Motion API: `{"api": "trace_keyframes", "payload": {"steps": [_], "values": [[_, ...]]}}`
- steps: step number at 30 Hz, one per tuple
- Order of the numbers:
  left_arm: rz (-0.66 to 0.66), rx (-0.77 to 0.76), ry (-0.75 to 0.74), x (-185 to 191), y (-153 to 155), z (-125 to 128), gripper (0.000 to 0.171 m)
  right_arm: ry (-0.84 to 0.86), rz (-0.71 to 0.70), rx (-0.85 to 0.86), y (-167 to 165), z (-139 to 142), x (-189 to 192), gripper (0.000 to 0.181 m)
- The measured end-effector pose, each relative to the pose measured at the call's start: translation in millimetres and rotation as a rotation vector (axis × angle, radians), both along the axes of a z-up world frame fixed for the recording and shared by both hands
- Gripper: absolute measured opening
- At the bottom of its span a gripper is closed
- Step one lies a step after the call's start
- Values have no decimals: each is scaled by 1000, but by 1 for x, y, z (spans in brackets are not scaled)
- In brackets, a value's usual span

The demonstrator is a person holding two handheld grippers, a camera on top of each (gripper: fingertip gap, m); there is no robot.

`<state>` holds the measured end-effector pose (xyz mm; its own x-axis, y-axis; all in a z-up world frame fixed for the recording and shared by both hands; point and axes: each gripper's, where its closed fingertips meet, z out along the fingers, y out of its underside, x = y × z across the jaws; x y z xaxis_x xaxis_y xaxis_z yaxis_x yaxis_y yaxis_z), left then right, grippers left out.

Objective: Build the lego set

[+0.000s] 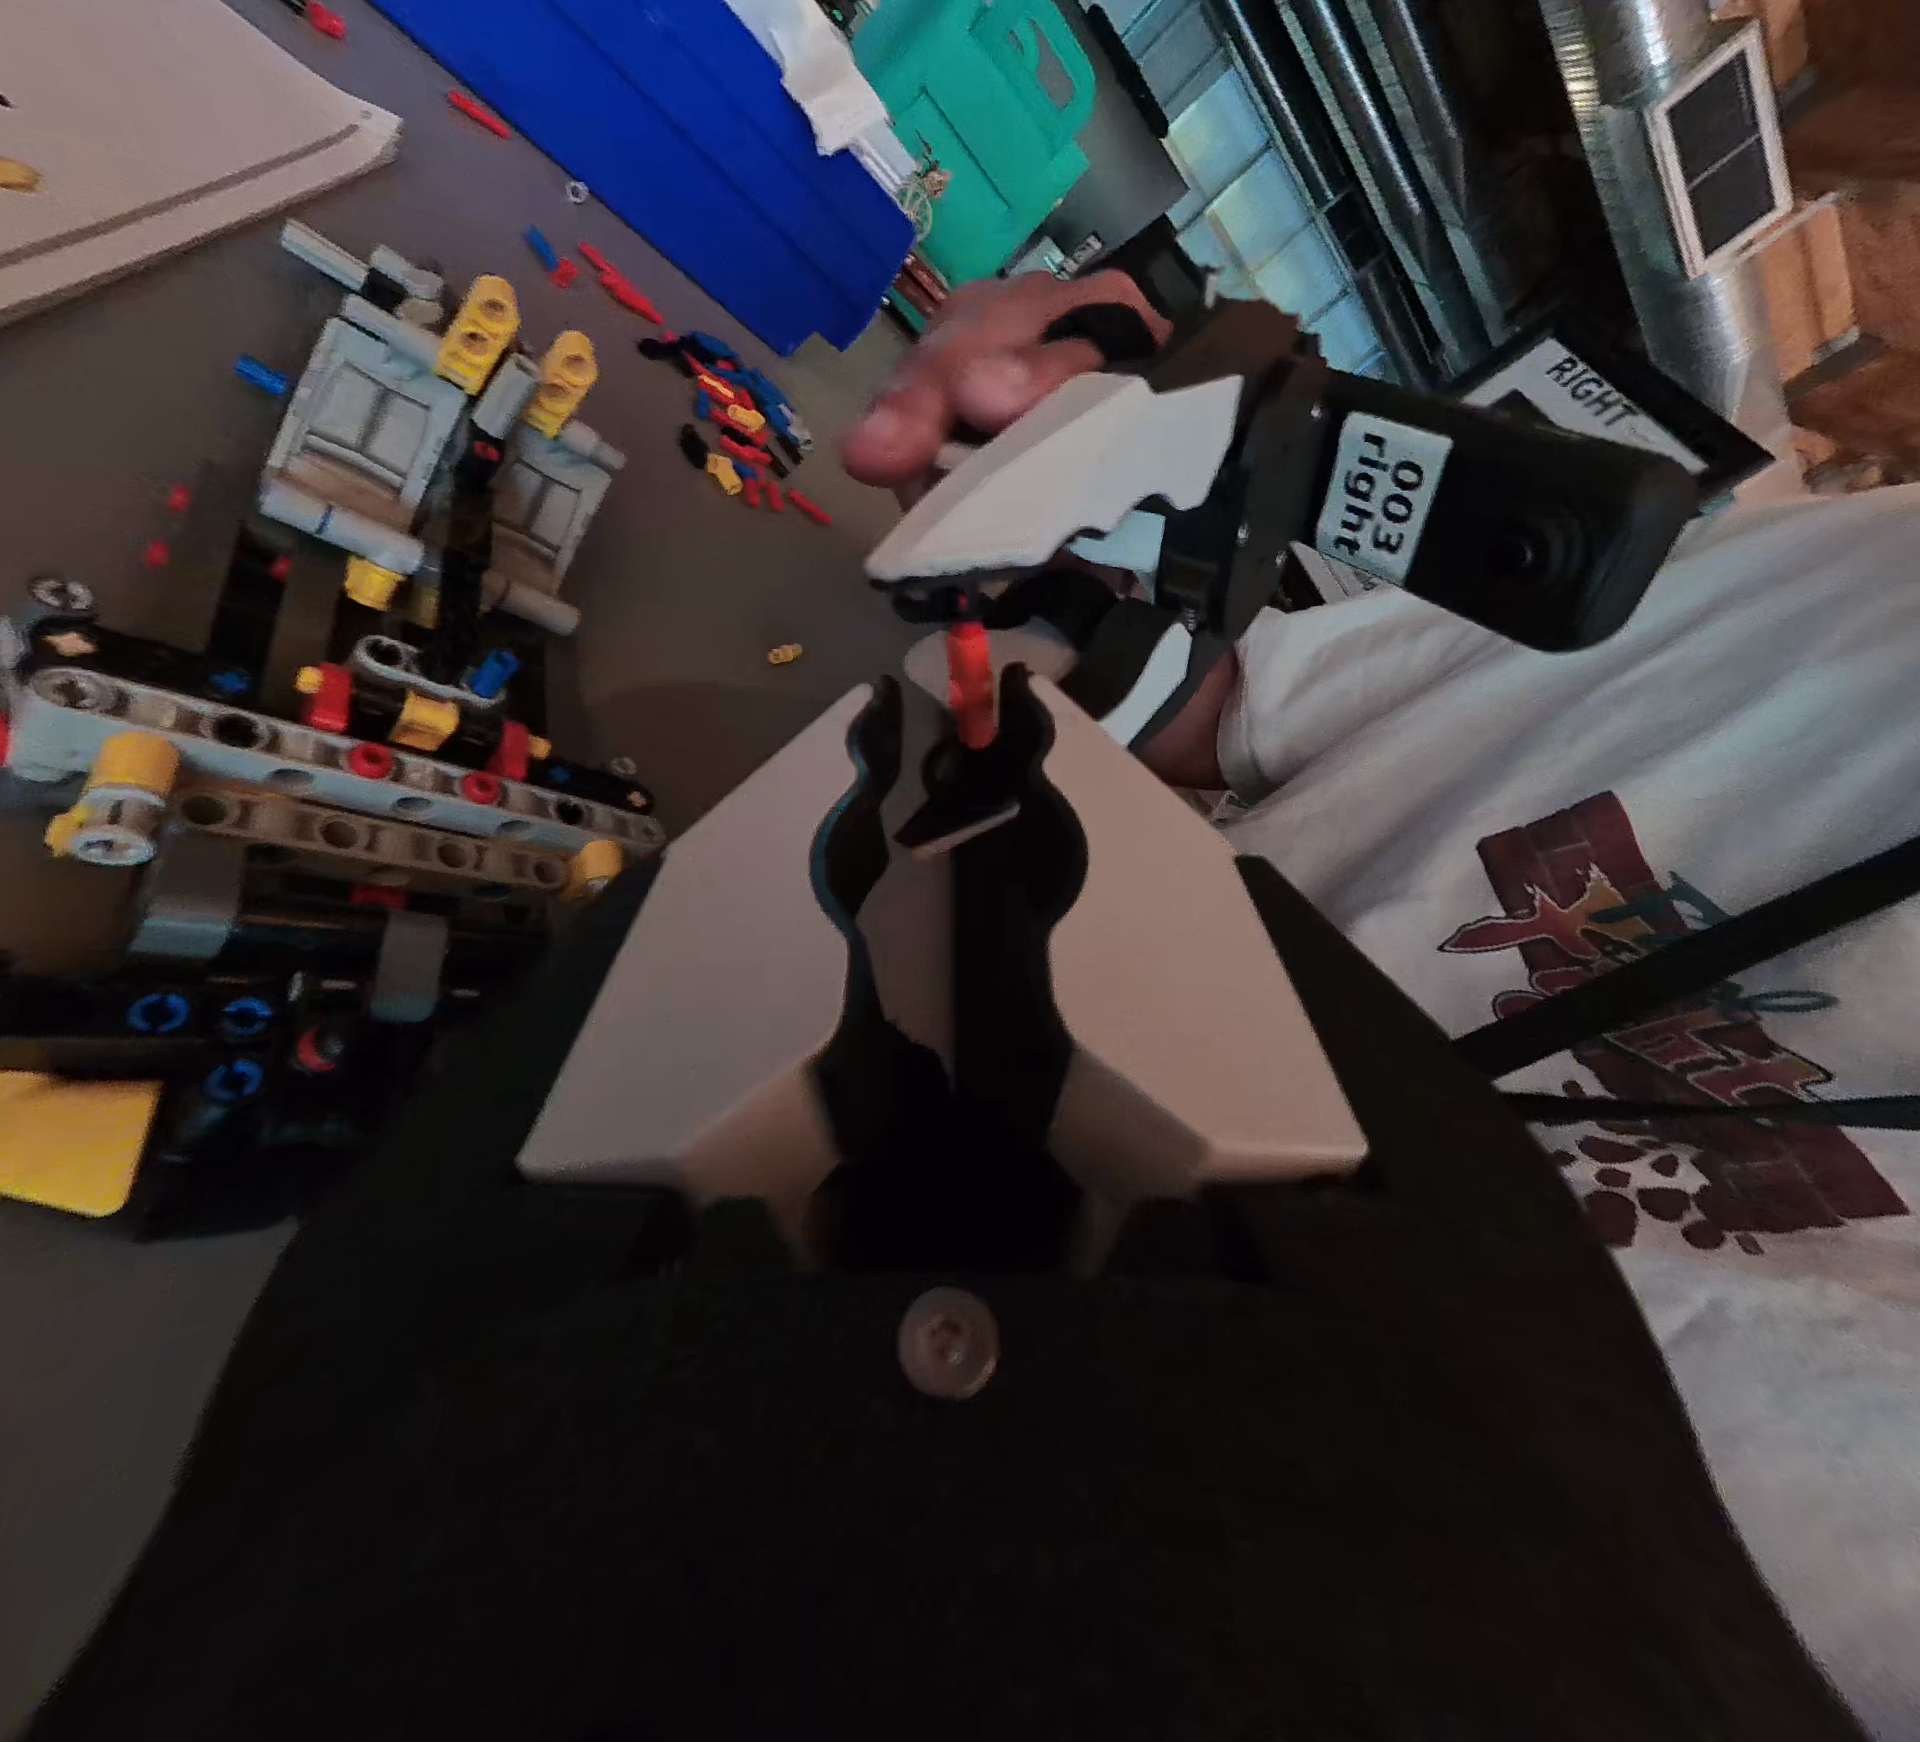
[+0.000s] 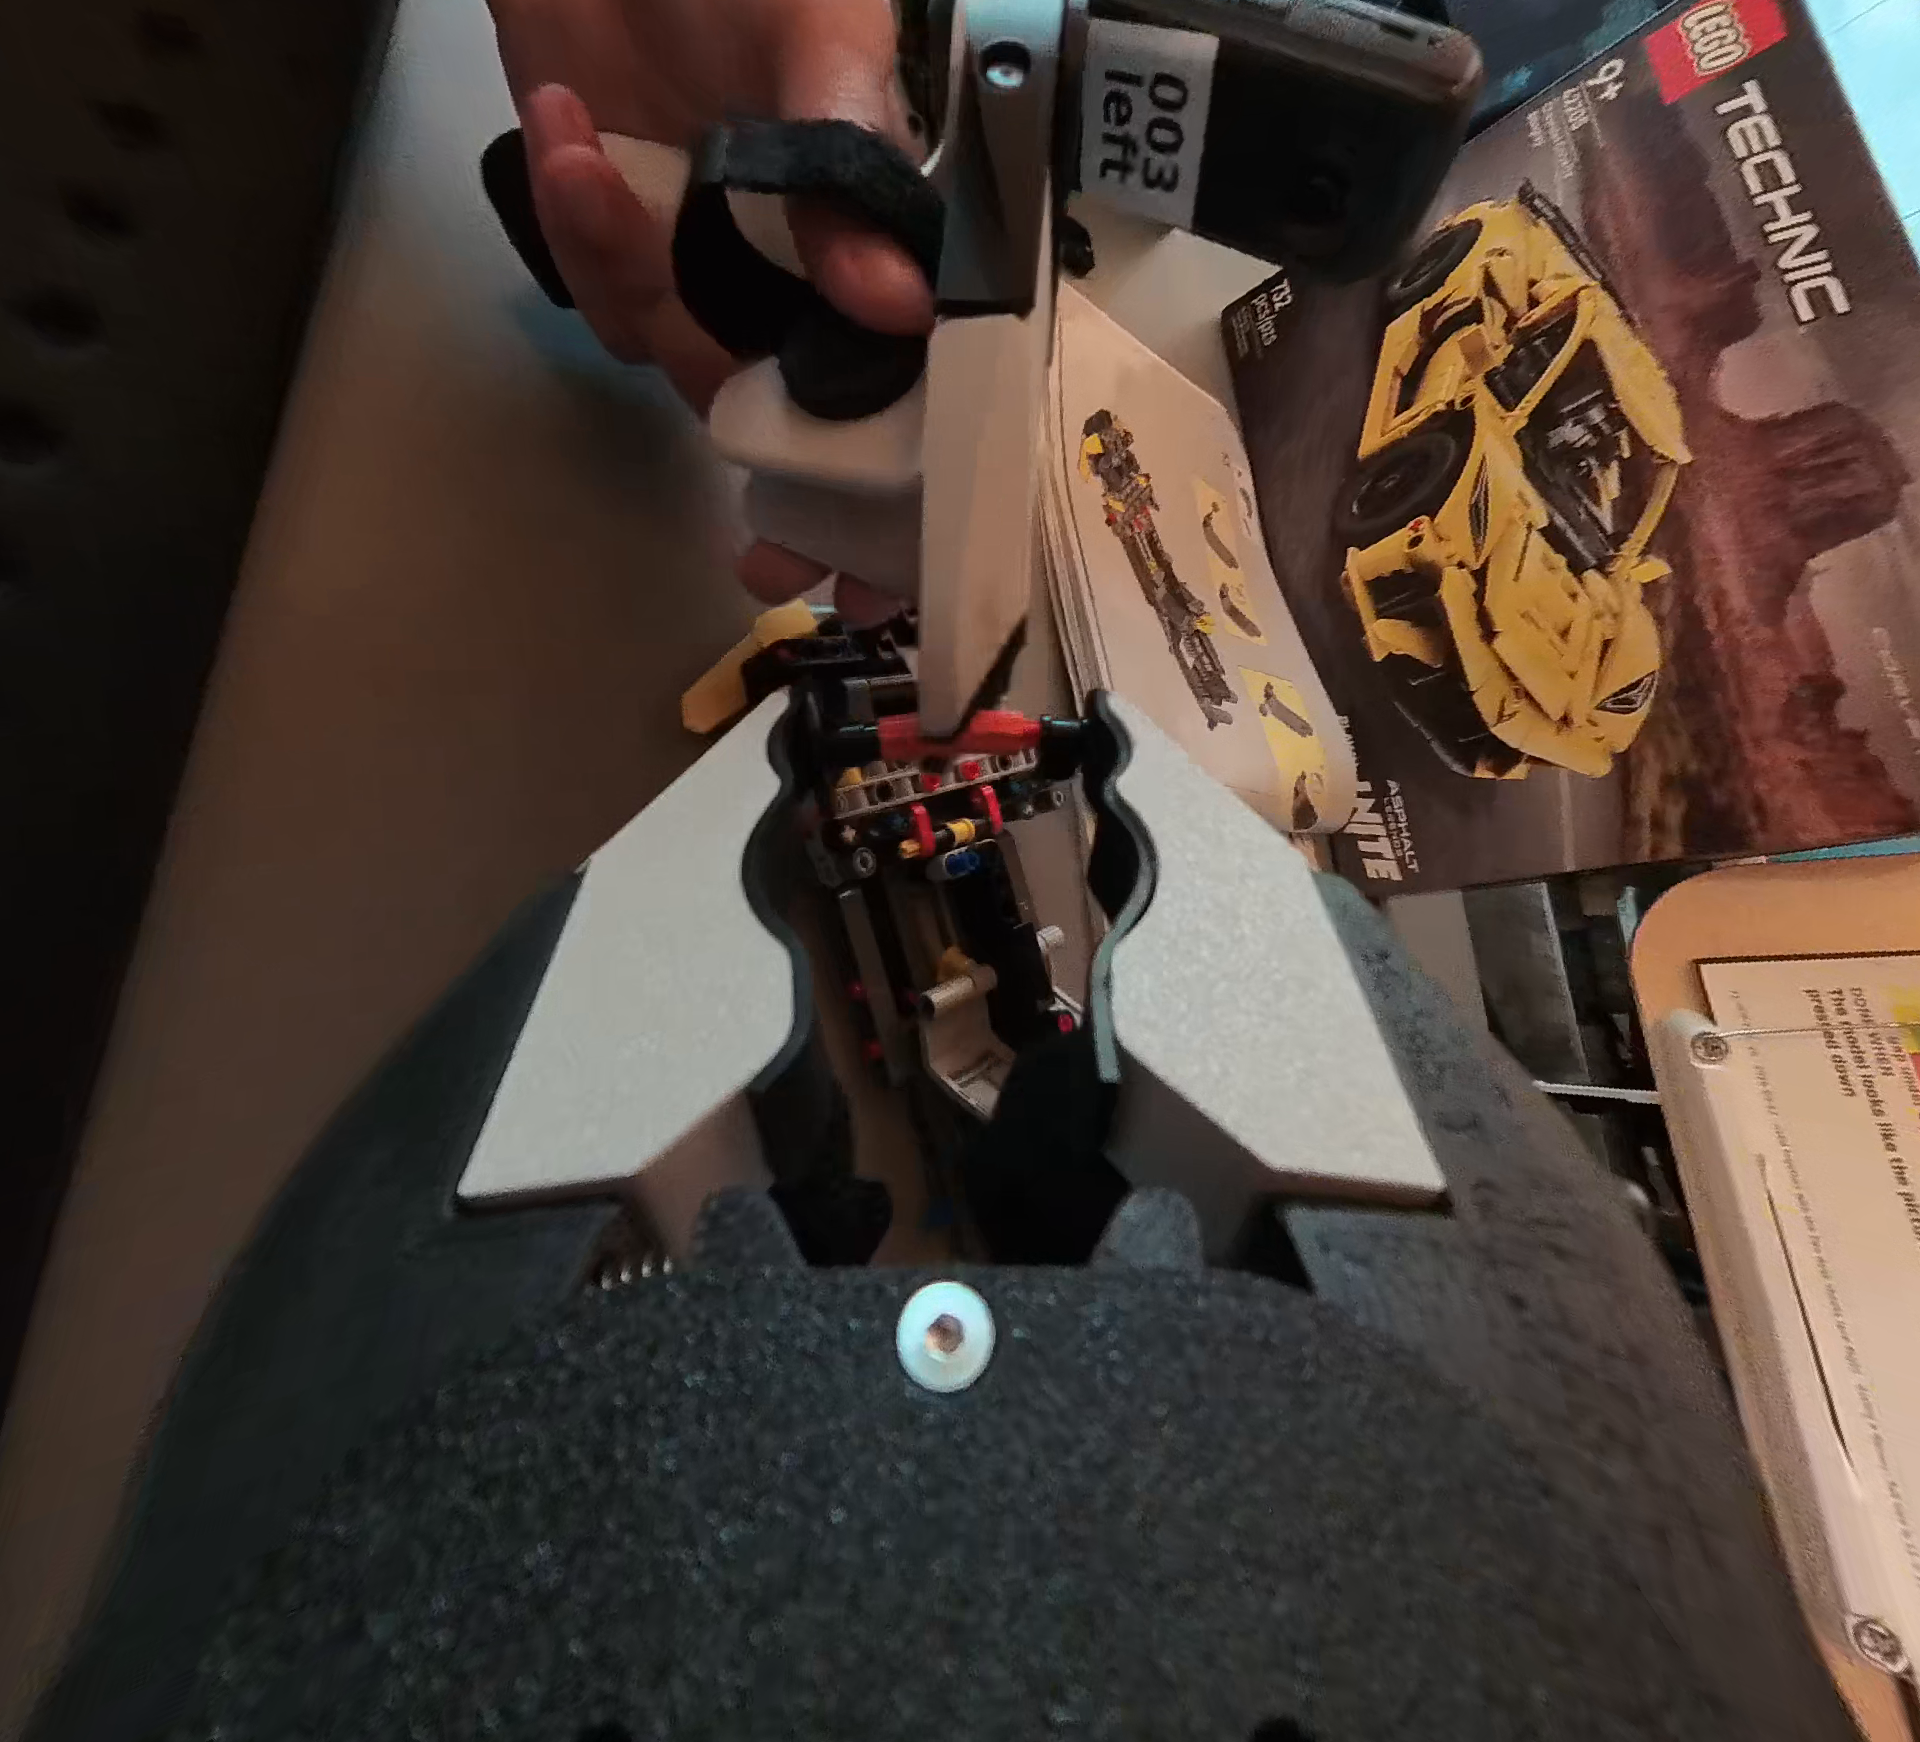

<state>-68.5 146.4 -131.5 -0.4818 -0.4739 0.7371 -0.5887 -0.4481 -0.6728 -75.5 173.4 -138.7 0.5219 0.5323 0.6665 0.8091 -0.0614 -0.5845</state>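
Both tools met above the table [image 1: 644, 612]. The left gripper [image 1: 961, 705] pinched the middle of a red axle piece [image 2: 961, 732], whose ends the right gripper [image 2: 940, 736] clamped. The half-built chassis [image 1: 312, 736] lay below on the table, with loose pins [image 1: 743, 435] scattered beyond. The instruction booklet [image 2: 1174, 570] and set box [image 2: 1558, 487] stood close beside, crowding that side.
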Motion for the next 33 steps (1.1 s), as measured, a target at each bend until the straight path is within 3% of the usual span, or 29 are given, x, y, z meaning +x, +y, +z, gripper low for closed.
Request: {"api": "trace_keyframes", "payload": {"steps": [3, 8, 33], "values": [[-9, 1, -16, -1, -2, 2, 5, -25, 3, 22, 1, 0, -2, 53], [14, 74, -41, 0, -1, -2, 5, 24, -11, -4, 2, -4, -1, 53], [21, 129, 7, 5, -1, -13, 5, -27, -50, -55, 3, -18, 5, 53]]}}
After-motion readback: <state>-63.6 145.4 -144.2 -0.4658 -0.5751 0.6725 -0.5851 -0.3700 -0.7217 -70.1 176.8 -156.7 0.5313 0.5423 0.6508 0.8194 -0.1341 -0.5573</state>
